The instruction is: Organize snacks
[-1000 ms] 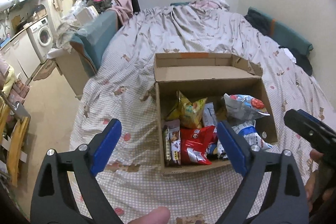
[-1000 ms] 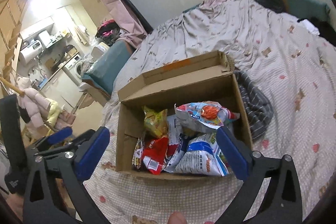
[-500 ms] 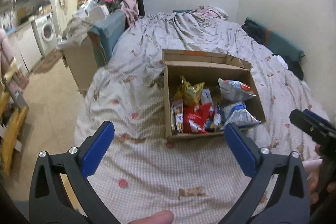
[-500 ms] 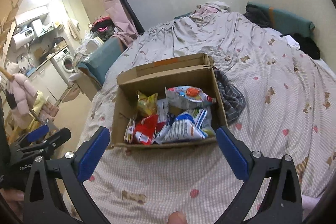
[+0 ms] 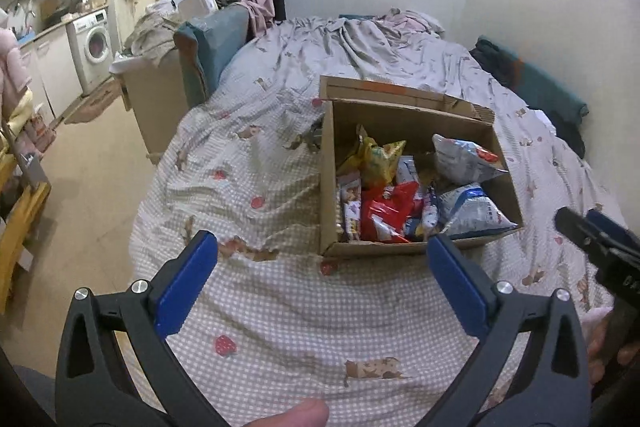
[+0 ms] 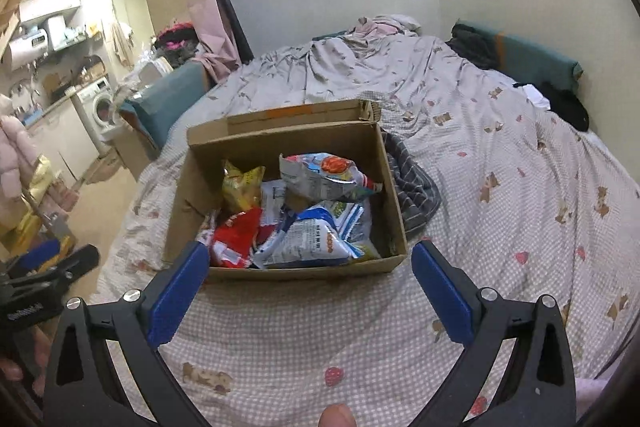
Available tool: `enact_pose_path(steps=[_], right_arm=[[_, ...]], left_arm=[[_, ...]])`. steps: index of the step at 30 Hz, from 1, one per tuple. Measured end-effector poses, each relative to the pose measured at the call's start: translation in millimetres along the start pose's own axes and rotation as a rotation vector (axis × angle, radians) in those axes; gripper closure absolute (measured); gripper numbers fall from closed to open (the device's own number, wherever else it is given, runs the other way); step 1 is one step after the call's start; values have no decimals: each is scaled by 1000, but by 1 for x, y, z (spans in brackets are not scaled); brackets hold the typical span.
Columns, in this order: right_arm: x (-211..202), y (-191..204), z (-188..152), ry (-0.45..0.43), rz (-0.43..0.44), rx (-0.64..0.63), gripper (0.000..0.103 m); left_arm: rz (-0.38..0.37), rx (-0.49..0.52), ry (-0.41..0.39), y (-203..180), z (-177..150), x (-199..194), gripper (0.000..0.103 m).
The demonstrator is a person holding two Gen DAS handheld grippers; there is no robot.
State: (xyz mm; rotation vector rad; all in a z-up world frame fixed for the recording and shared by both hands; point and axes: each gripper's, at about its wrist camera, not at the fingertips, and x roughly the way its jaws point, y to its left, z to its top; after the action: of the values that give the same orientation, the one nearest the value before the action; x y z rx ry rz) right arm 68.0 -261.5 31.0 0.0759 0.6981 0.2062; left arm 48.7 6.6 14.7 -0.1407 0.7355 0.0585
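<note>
A wide bed under a pale checked quilt with small bear and strawberry prints (image 6: 500, 195) fills most of both views. Its near edge runs below the grippers, and its left edge drops to a beige tiled floor (image 5: 92, 195).

The open brown cardboard box (image 6: 394, 223) sits on the quilt toward the bed's near left part, its far flap standing up. Bare quilt stretches between the box's near wall and both grippers, and a broad open stretch of quilt lies to the right of the box. A dark grey striped cloth (image 6: 412, 187) lies against the box's right wall.

Inside the box the snack packets are heaped loosely: a large white and blue bag (image 6: 312, 239) against the near wall, a silver-blue bag with a red picture (image 6: 324, 173) above it toward the far right, a red packet (image 6: 234, 239) at the near left, and a yellow packet (image 6: 242, 183) at the far left.

The left gripper (image 5: 322, 279) hovers over bare quilt short of the box's near wall, its blue-padded jaws spread wide and holding nothing. The right gripper (image 6: 310, 283) likewise hangs before the near wall, jaws released and empty.
</note>
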Motion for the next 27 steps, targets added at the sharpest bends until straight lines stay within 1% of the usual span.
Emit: enact_pose_path(steps=[3, 7, 11, 18, 27], right_arm=[[5, 2, -2, 19, 9, 5, 0], [8, 8, -5, 34, 2, -23, 0], [10, 13, -9, 45, 6, -37, 0], [11, 18, -11, 51, 13, -50, 0], [8, 16, -12, 51, 2, -46, 0]], left_arm=[[-6, 7, 5, -4, -2, -2, 0], [-17, 24, 0, -9, -2, -3, 0], [-20, 16, 9, -10, -2, -2, 0], [-16, 20, 6, -9, -2, -2, 0], [-16, 18, 8, -9, -2, -2, 0]])
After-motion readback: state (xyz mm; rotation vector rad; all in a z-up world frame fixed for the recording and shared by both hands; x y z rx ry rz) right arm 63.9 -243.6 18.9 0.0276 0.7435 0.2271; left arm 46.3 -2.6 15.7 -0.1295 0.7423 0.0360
